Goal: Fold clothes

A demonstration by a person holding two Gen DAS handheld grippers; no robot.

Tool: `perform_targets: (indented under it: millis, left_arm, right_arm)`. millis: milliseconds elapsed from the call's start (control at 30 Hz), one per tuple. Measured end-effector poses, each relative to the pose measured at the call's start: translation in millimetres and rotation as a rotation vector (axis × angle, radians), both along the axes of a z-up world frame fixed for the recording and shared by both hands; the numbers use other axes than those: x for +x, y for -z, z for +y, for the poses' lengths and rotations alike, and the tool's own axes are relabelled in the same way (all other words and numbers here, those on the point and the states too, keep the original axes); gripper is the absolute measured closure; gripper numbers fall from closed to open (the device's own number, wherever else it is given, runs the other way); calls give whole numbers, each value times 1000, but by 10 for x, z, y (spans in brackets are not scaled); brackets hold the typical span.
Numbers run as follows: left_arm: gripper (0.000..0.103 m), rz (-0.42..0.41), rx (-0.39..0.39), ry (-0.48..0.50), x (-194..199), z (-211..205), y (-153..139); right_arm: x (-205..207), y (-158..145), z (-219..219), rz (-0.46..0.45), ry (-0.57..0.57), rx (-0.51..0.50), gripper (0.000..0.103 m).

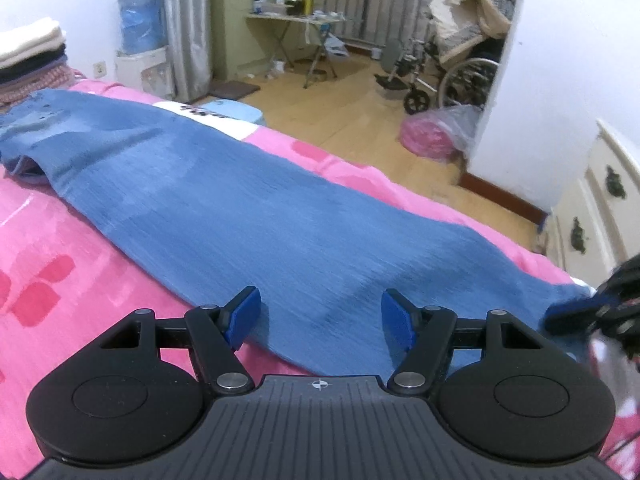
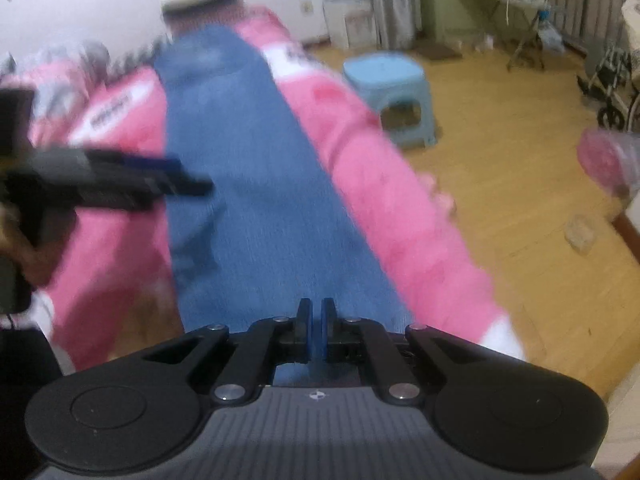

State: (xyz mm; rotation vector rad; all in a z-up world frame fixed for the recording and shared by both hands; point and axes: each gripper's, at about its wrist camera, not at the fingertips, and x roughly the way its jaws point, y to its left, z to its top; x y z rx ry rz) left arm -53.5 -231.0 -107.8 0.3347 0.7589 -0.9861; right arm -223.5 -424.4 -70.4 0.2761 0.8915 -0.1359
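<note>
2 hand-held grippers worked over the long blue denim jeans (image 1: pixel 248 208) that lay flat along the pink patterned bed cover (image 1: pixel 48 264). The left gripper (image 1: pixel 320 316) had its blue pads wide apart above the near hem. The right gripper (image 2: pixel 316 328) pinched the hem of the jeans tightly. Farther away, a stack of folded clothes (image 1: pixel 32 56) sat at the bed's end.

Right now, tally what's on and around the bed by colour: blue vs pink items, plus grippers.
Blue: 2 - blue denim jeans laid flat on the bed, light blue plastic stool on the floor
Pink: 2 - pink patterned bedspread, pink plastic bag on the floor
Grippers: 2 - left gripper open, right gripper shut on the jeans' end
Total: 6
</note>
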Motion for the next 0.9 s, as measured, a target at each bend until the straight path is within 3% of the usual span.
perform_targets:
  millis: [200,300,367,667,767,867,900]
  left_arm:
    - [36,-3,7,-38,117,24,71]
    - [36,7,2,-47,134,67,47]
    - [36,18,-4,-66,161,120,0]
    - [36,58,-38,-168,306,440,-290]
    - [36,55,-56,-199,373,576,-407]
    - [36,61,-73,-237,467,683,-490]
    - [36,64,-79,-252,509,723,-504]
  right_arm:
    - [474,-42,13,-122,-2,-14,99]
    - [701,324,4,13,-2,-26,99]
    - [699,375,-20,3,18,0,99]
    - [547,-36,-123,-47,149,97,96]
    - [568,-190,-170,-70,170,146,88]
    - [780,-412,-125,-79,130,135,85]
    - [870,-482,-102,-79,113,136,80]
